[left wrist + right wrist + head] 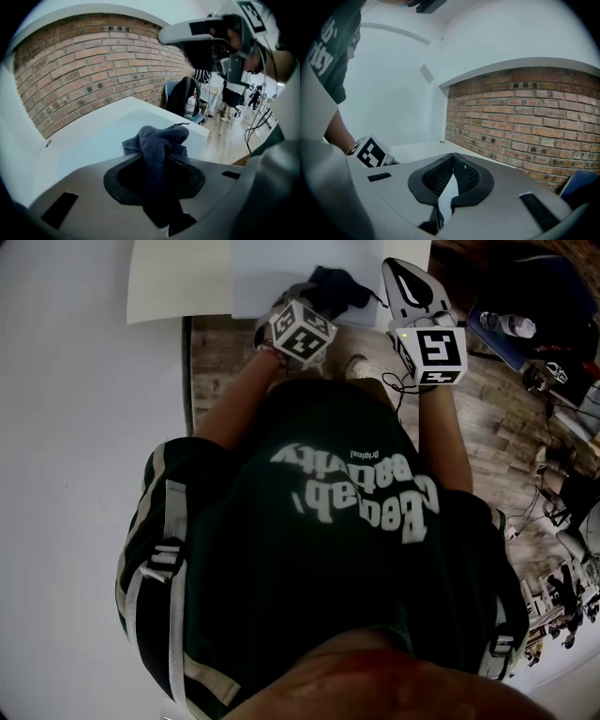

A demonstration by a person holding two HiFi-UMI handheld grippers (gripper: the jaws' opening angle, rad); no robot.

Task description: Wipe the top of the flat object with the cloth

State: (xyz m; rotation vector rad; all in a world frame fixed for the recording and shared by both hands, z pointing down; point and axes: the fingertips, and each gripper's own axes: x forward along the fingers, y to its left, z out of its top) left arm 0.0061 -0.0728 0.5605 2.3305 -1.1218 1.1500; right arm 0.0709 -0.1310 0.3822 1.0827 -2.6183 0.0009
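Dark cloth is clamped in left gripper fingers, above the white flat object. Right gripper fingers are together, empty. Wiping is judged barely begun; the cloth is next to be pressed down and swept across.

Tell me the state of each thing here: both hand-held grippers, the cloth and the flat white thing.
Left hand-held gripper: shut on the cloth.
Right hand-held gripper: shut, nothing between its jaws.
Dark blue cloth: bunched up, clamped in the left jaws.
White flat object: lying flat beneath the cloth.
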